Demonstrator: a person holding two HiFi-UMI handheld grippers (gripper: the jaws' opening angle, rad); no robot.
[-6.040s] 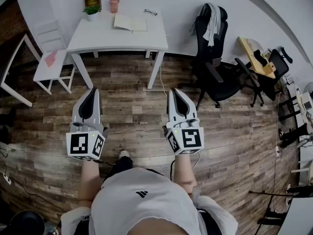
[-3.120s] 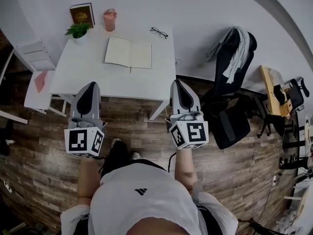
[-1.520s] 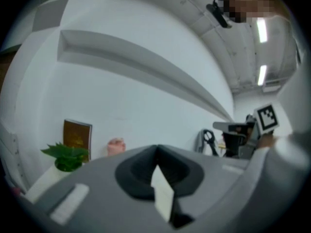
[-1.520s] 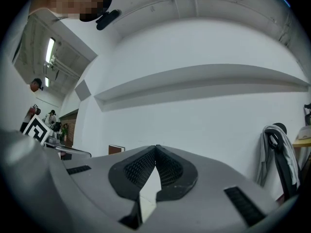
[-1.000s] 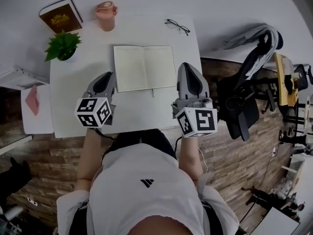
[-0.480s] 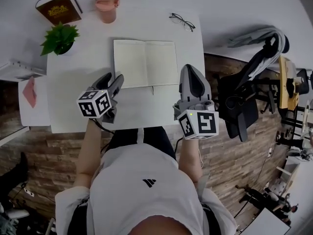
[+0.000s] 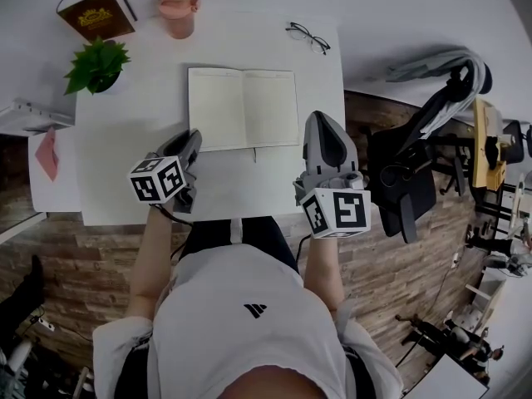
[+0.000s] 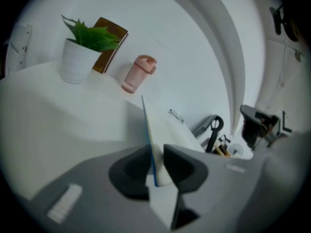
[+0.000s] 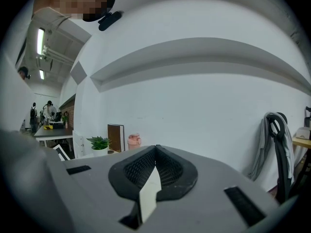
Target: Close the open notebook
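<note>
Notebook [image 7: 243,106], thin-edged and white, is pinched by left gripper [image 8: 157,160] jaws just closing; on right gripper [image 9: 155,153] ribbed jaws meet.

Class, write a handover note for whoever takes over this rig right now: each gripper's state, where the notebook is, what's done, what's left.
Left gripper: jaws have just been closing and now pinch the notebook's near left edge.
Right gripper: shut, empty, above the table, right of the notebook.
Notebook: lies open, mid-table.
Done: left edge gripped.
Left: swing the left half over onto the right half, then release.
</note>
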